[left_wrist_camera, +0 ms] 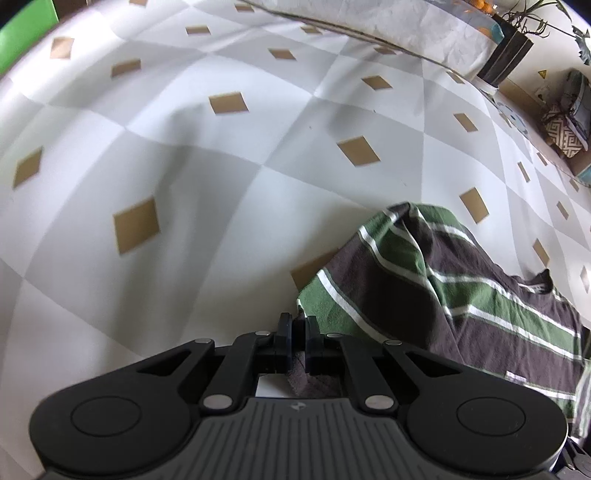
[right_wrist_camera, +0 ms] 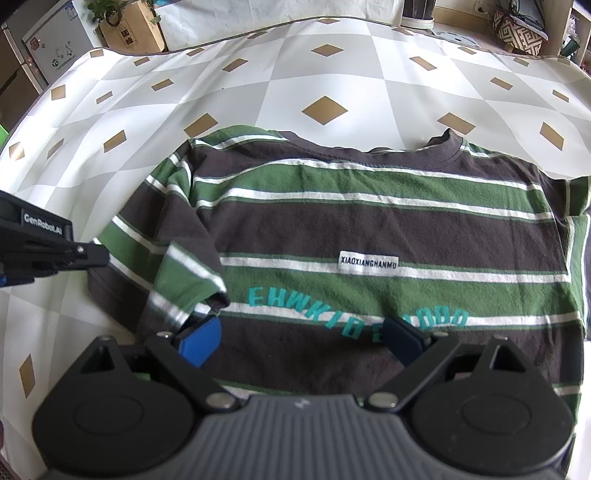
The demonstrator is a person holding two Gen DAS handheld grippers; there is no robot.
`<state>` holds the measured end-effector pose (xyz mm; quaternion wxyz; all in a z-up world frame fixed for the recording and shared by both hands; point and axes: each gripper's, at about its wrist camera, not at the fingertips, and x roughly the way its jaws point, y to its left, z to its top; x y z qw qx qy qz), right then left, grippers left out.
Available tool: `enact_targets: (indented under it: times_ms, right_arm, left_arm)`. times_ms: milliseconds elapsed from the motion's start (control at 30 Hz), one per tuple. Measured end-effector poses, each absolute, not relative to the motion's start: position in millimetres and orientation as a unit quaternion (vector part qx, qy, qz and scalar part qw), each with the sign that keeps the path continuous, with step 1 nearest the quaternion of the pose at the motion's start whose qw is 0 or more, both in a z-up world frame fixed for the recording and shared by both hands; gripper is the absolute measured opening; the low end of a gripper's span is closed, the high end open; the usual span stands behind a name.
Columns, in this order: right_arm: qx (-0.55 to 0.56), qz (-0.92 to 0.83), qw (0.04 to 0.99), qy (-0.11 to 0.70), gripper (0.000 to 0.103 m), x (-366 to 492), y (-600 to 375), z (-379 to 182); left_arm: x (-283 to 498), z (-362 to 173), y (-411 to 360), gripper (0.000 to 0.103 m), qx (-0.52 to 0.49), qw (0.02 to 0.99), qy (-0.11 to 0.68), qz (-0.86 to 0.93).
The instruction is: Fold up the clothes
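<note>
Striped T-shirt (right_wrist_camera: 369, 229), green, dark grey and white, is lying spread flat on the counter (right_wrist_camera: 258, 81), which is wearing a white-and-grey checked cloth with tan diamonds. Collar (right_wrist_camera: 448, 142) is pointing toward the far edge. A white label and teal lettering are showing on the chest, reading upside down from the right wrist view.

Left gripper (left_wrist_camera: 298, 332): jaws are pressing together, clamped on the edge of the shirt's sleeve (left_wrist_camera: 369, 288); dark fabric is showing pinched between the pads and hanging just below them. From the right wrist view the same gripper (right_wrist_camera: 99, 256) is reaching in from the left side and meeting the sleeve's outer edge. The sleeve is rising in a ridge in the left wrist view.

Right gripper (right_wrist_camera: 301, 338): jaws are standing wide apart above the lower chest of the shirt, blue pads on either side of the lettering. A folded corner of the sleeve is lying just beside the left-hand pad (right_wrist_camera: 199, 341); whether it is touching, cannot tell. Nothing is sitting between the pads but the flat shirt below.

Containers: a cardboard box (right_wrist_camera: 131, 31) is standing beyond the far left corner of the counter with a leafy plant (right_wrist_camera: 103, 9) in it or just behind it, cannot tell which. A patterned basket (right_wrist_camera: 519, 31) is sitting past the far right edge; its contents are too small to make out.
</note>
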<state>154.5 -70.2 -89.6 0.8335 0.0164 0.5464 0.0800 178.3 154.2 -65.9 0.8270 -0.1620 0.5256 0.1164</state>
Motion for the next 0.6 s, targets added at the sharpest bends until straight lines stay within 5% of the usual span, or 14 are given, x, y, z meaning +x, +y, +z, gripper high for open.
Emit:
enact_targets:
  times_ms: [300, 500, 600]
  right_arm:
    - [0.022, 0.09, 0.827, 0.554, 0.095, 151, -70, -88]
    - [0.017, 0.095, 0.825, 0.557, 0.095, 150, -69, -88]
    - [0.018, 0.096, 0.823, 0.559, 0.095, 150, -68, -88]
  left_arm:
    - [187, -27, 165, 0.012, -0.064, 0.876, 0.43, 0.211]
    - [186, -28, 177, 0.016, -0.137, 0.865, 0.448, 0.181]
    - [186, -30, 176, 0.027, -0.145, 0.861, 0.456, 0.172]
